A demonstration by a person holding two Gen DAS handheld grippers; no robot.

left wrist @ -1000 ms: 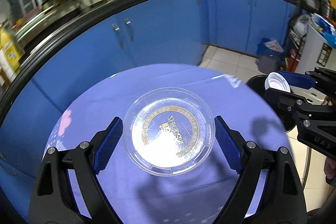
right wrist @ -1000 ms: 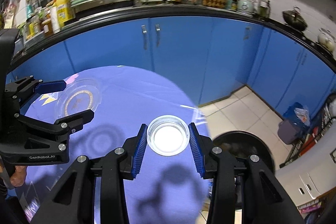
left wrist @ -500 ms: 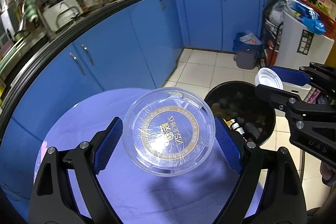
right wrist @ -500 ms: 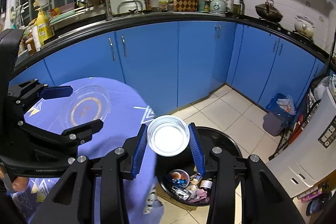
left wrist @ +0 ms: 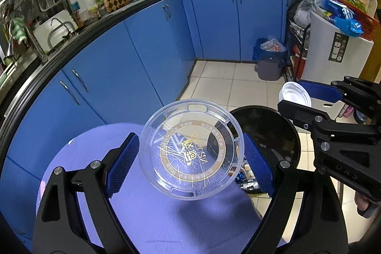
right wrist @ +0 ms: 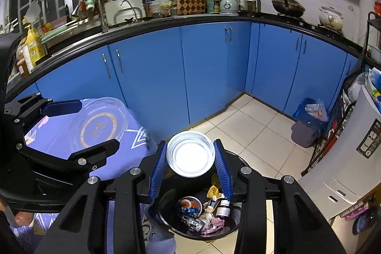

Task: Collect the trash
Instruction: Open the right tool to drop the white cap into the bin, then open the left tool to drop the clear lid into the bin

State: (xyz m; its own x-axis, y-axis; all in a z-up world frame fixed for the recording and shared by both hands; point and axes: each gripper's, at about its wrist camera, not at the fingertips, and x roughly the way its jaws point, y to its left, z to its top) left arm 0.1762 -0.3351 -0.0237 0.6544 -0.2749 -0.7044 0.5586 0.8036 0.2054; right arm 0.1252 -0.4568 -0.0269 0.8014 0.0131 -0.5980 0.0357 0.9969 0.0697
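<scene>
Over a black bin of trash, the right gripper clamps a white cup that should drop cleanly once fully above the opening, while the left gripper pinches a clear lid just beside the rim, over the table.

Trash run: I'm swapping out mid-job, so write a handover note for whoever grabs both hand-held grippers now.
Left hand-held gripper: shut on the clear lid, partly above the table edge, beside the black bin.
Right hand-held gripper: shut on the small white cup, above the bin.
Done: both items lifted.
Left: release the cup, carry the lid fully over the bin, drop it.
</scene>
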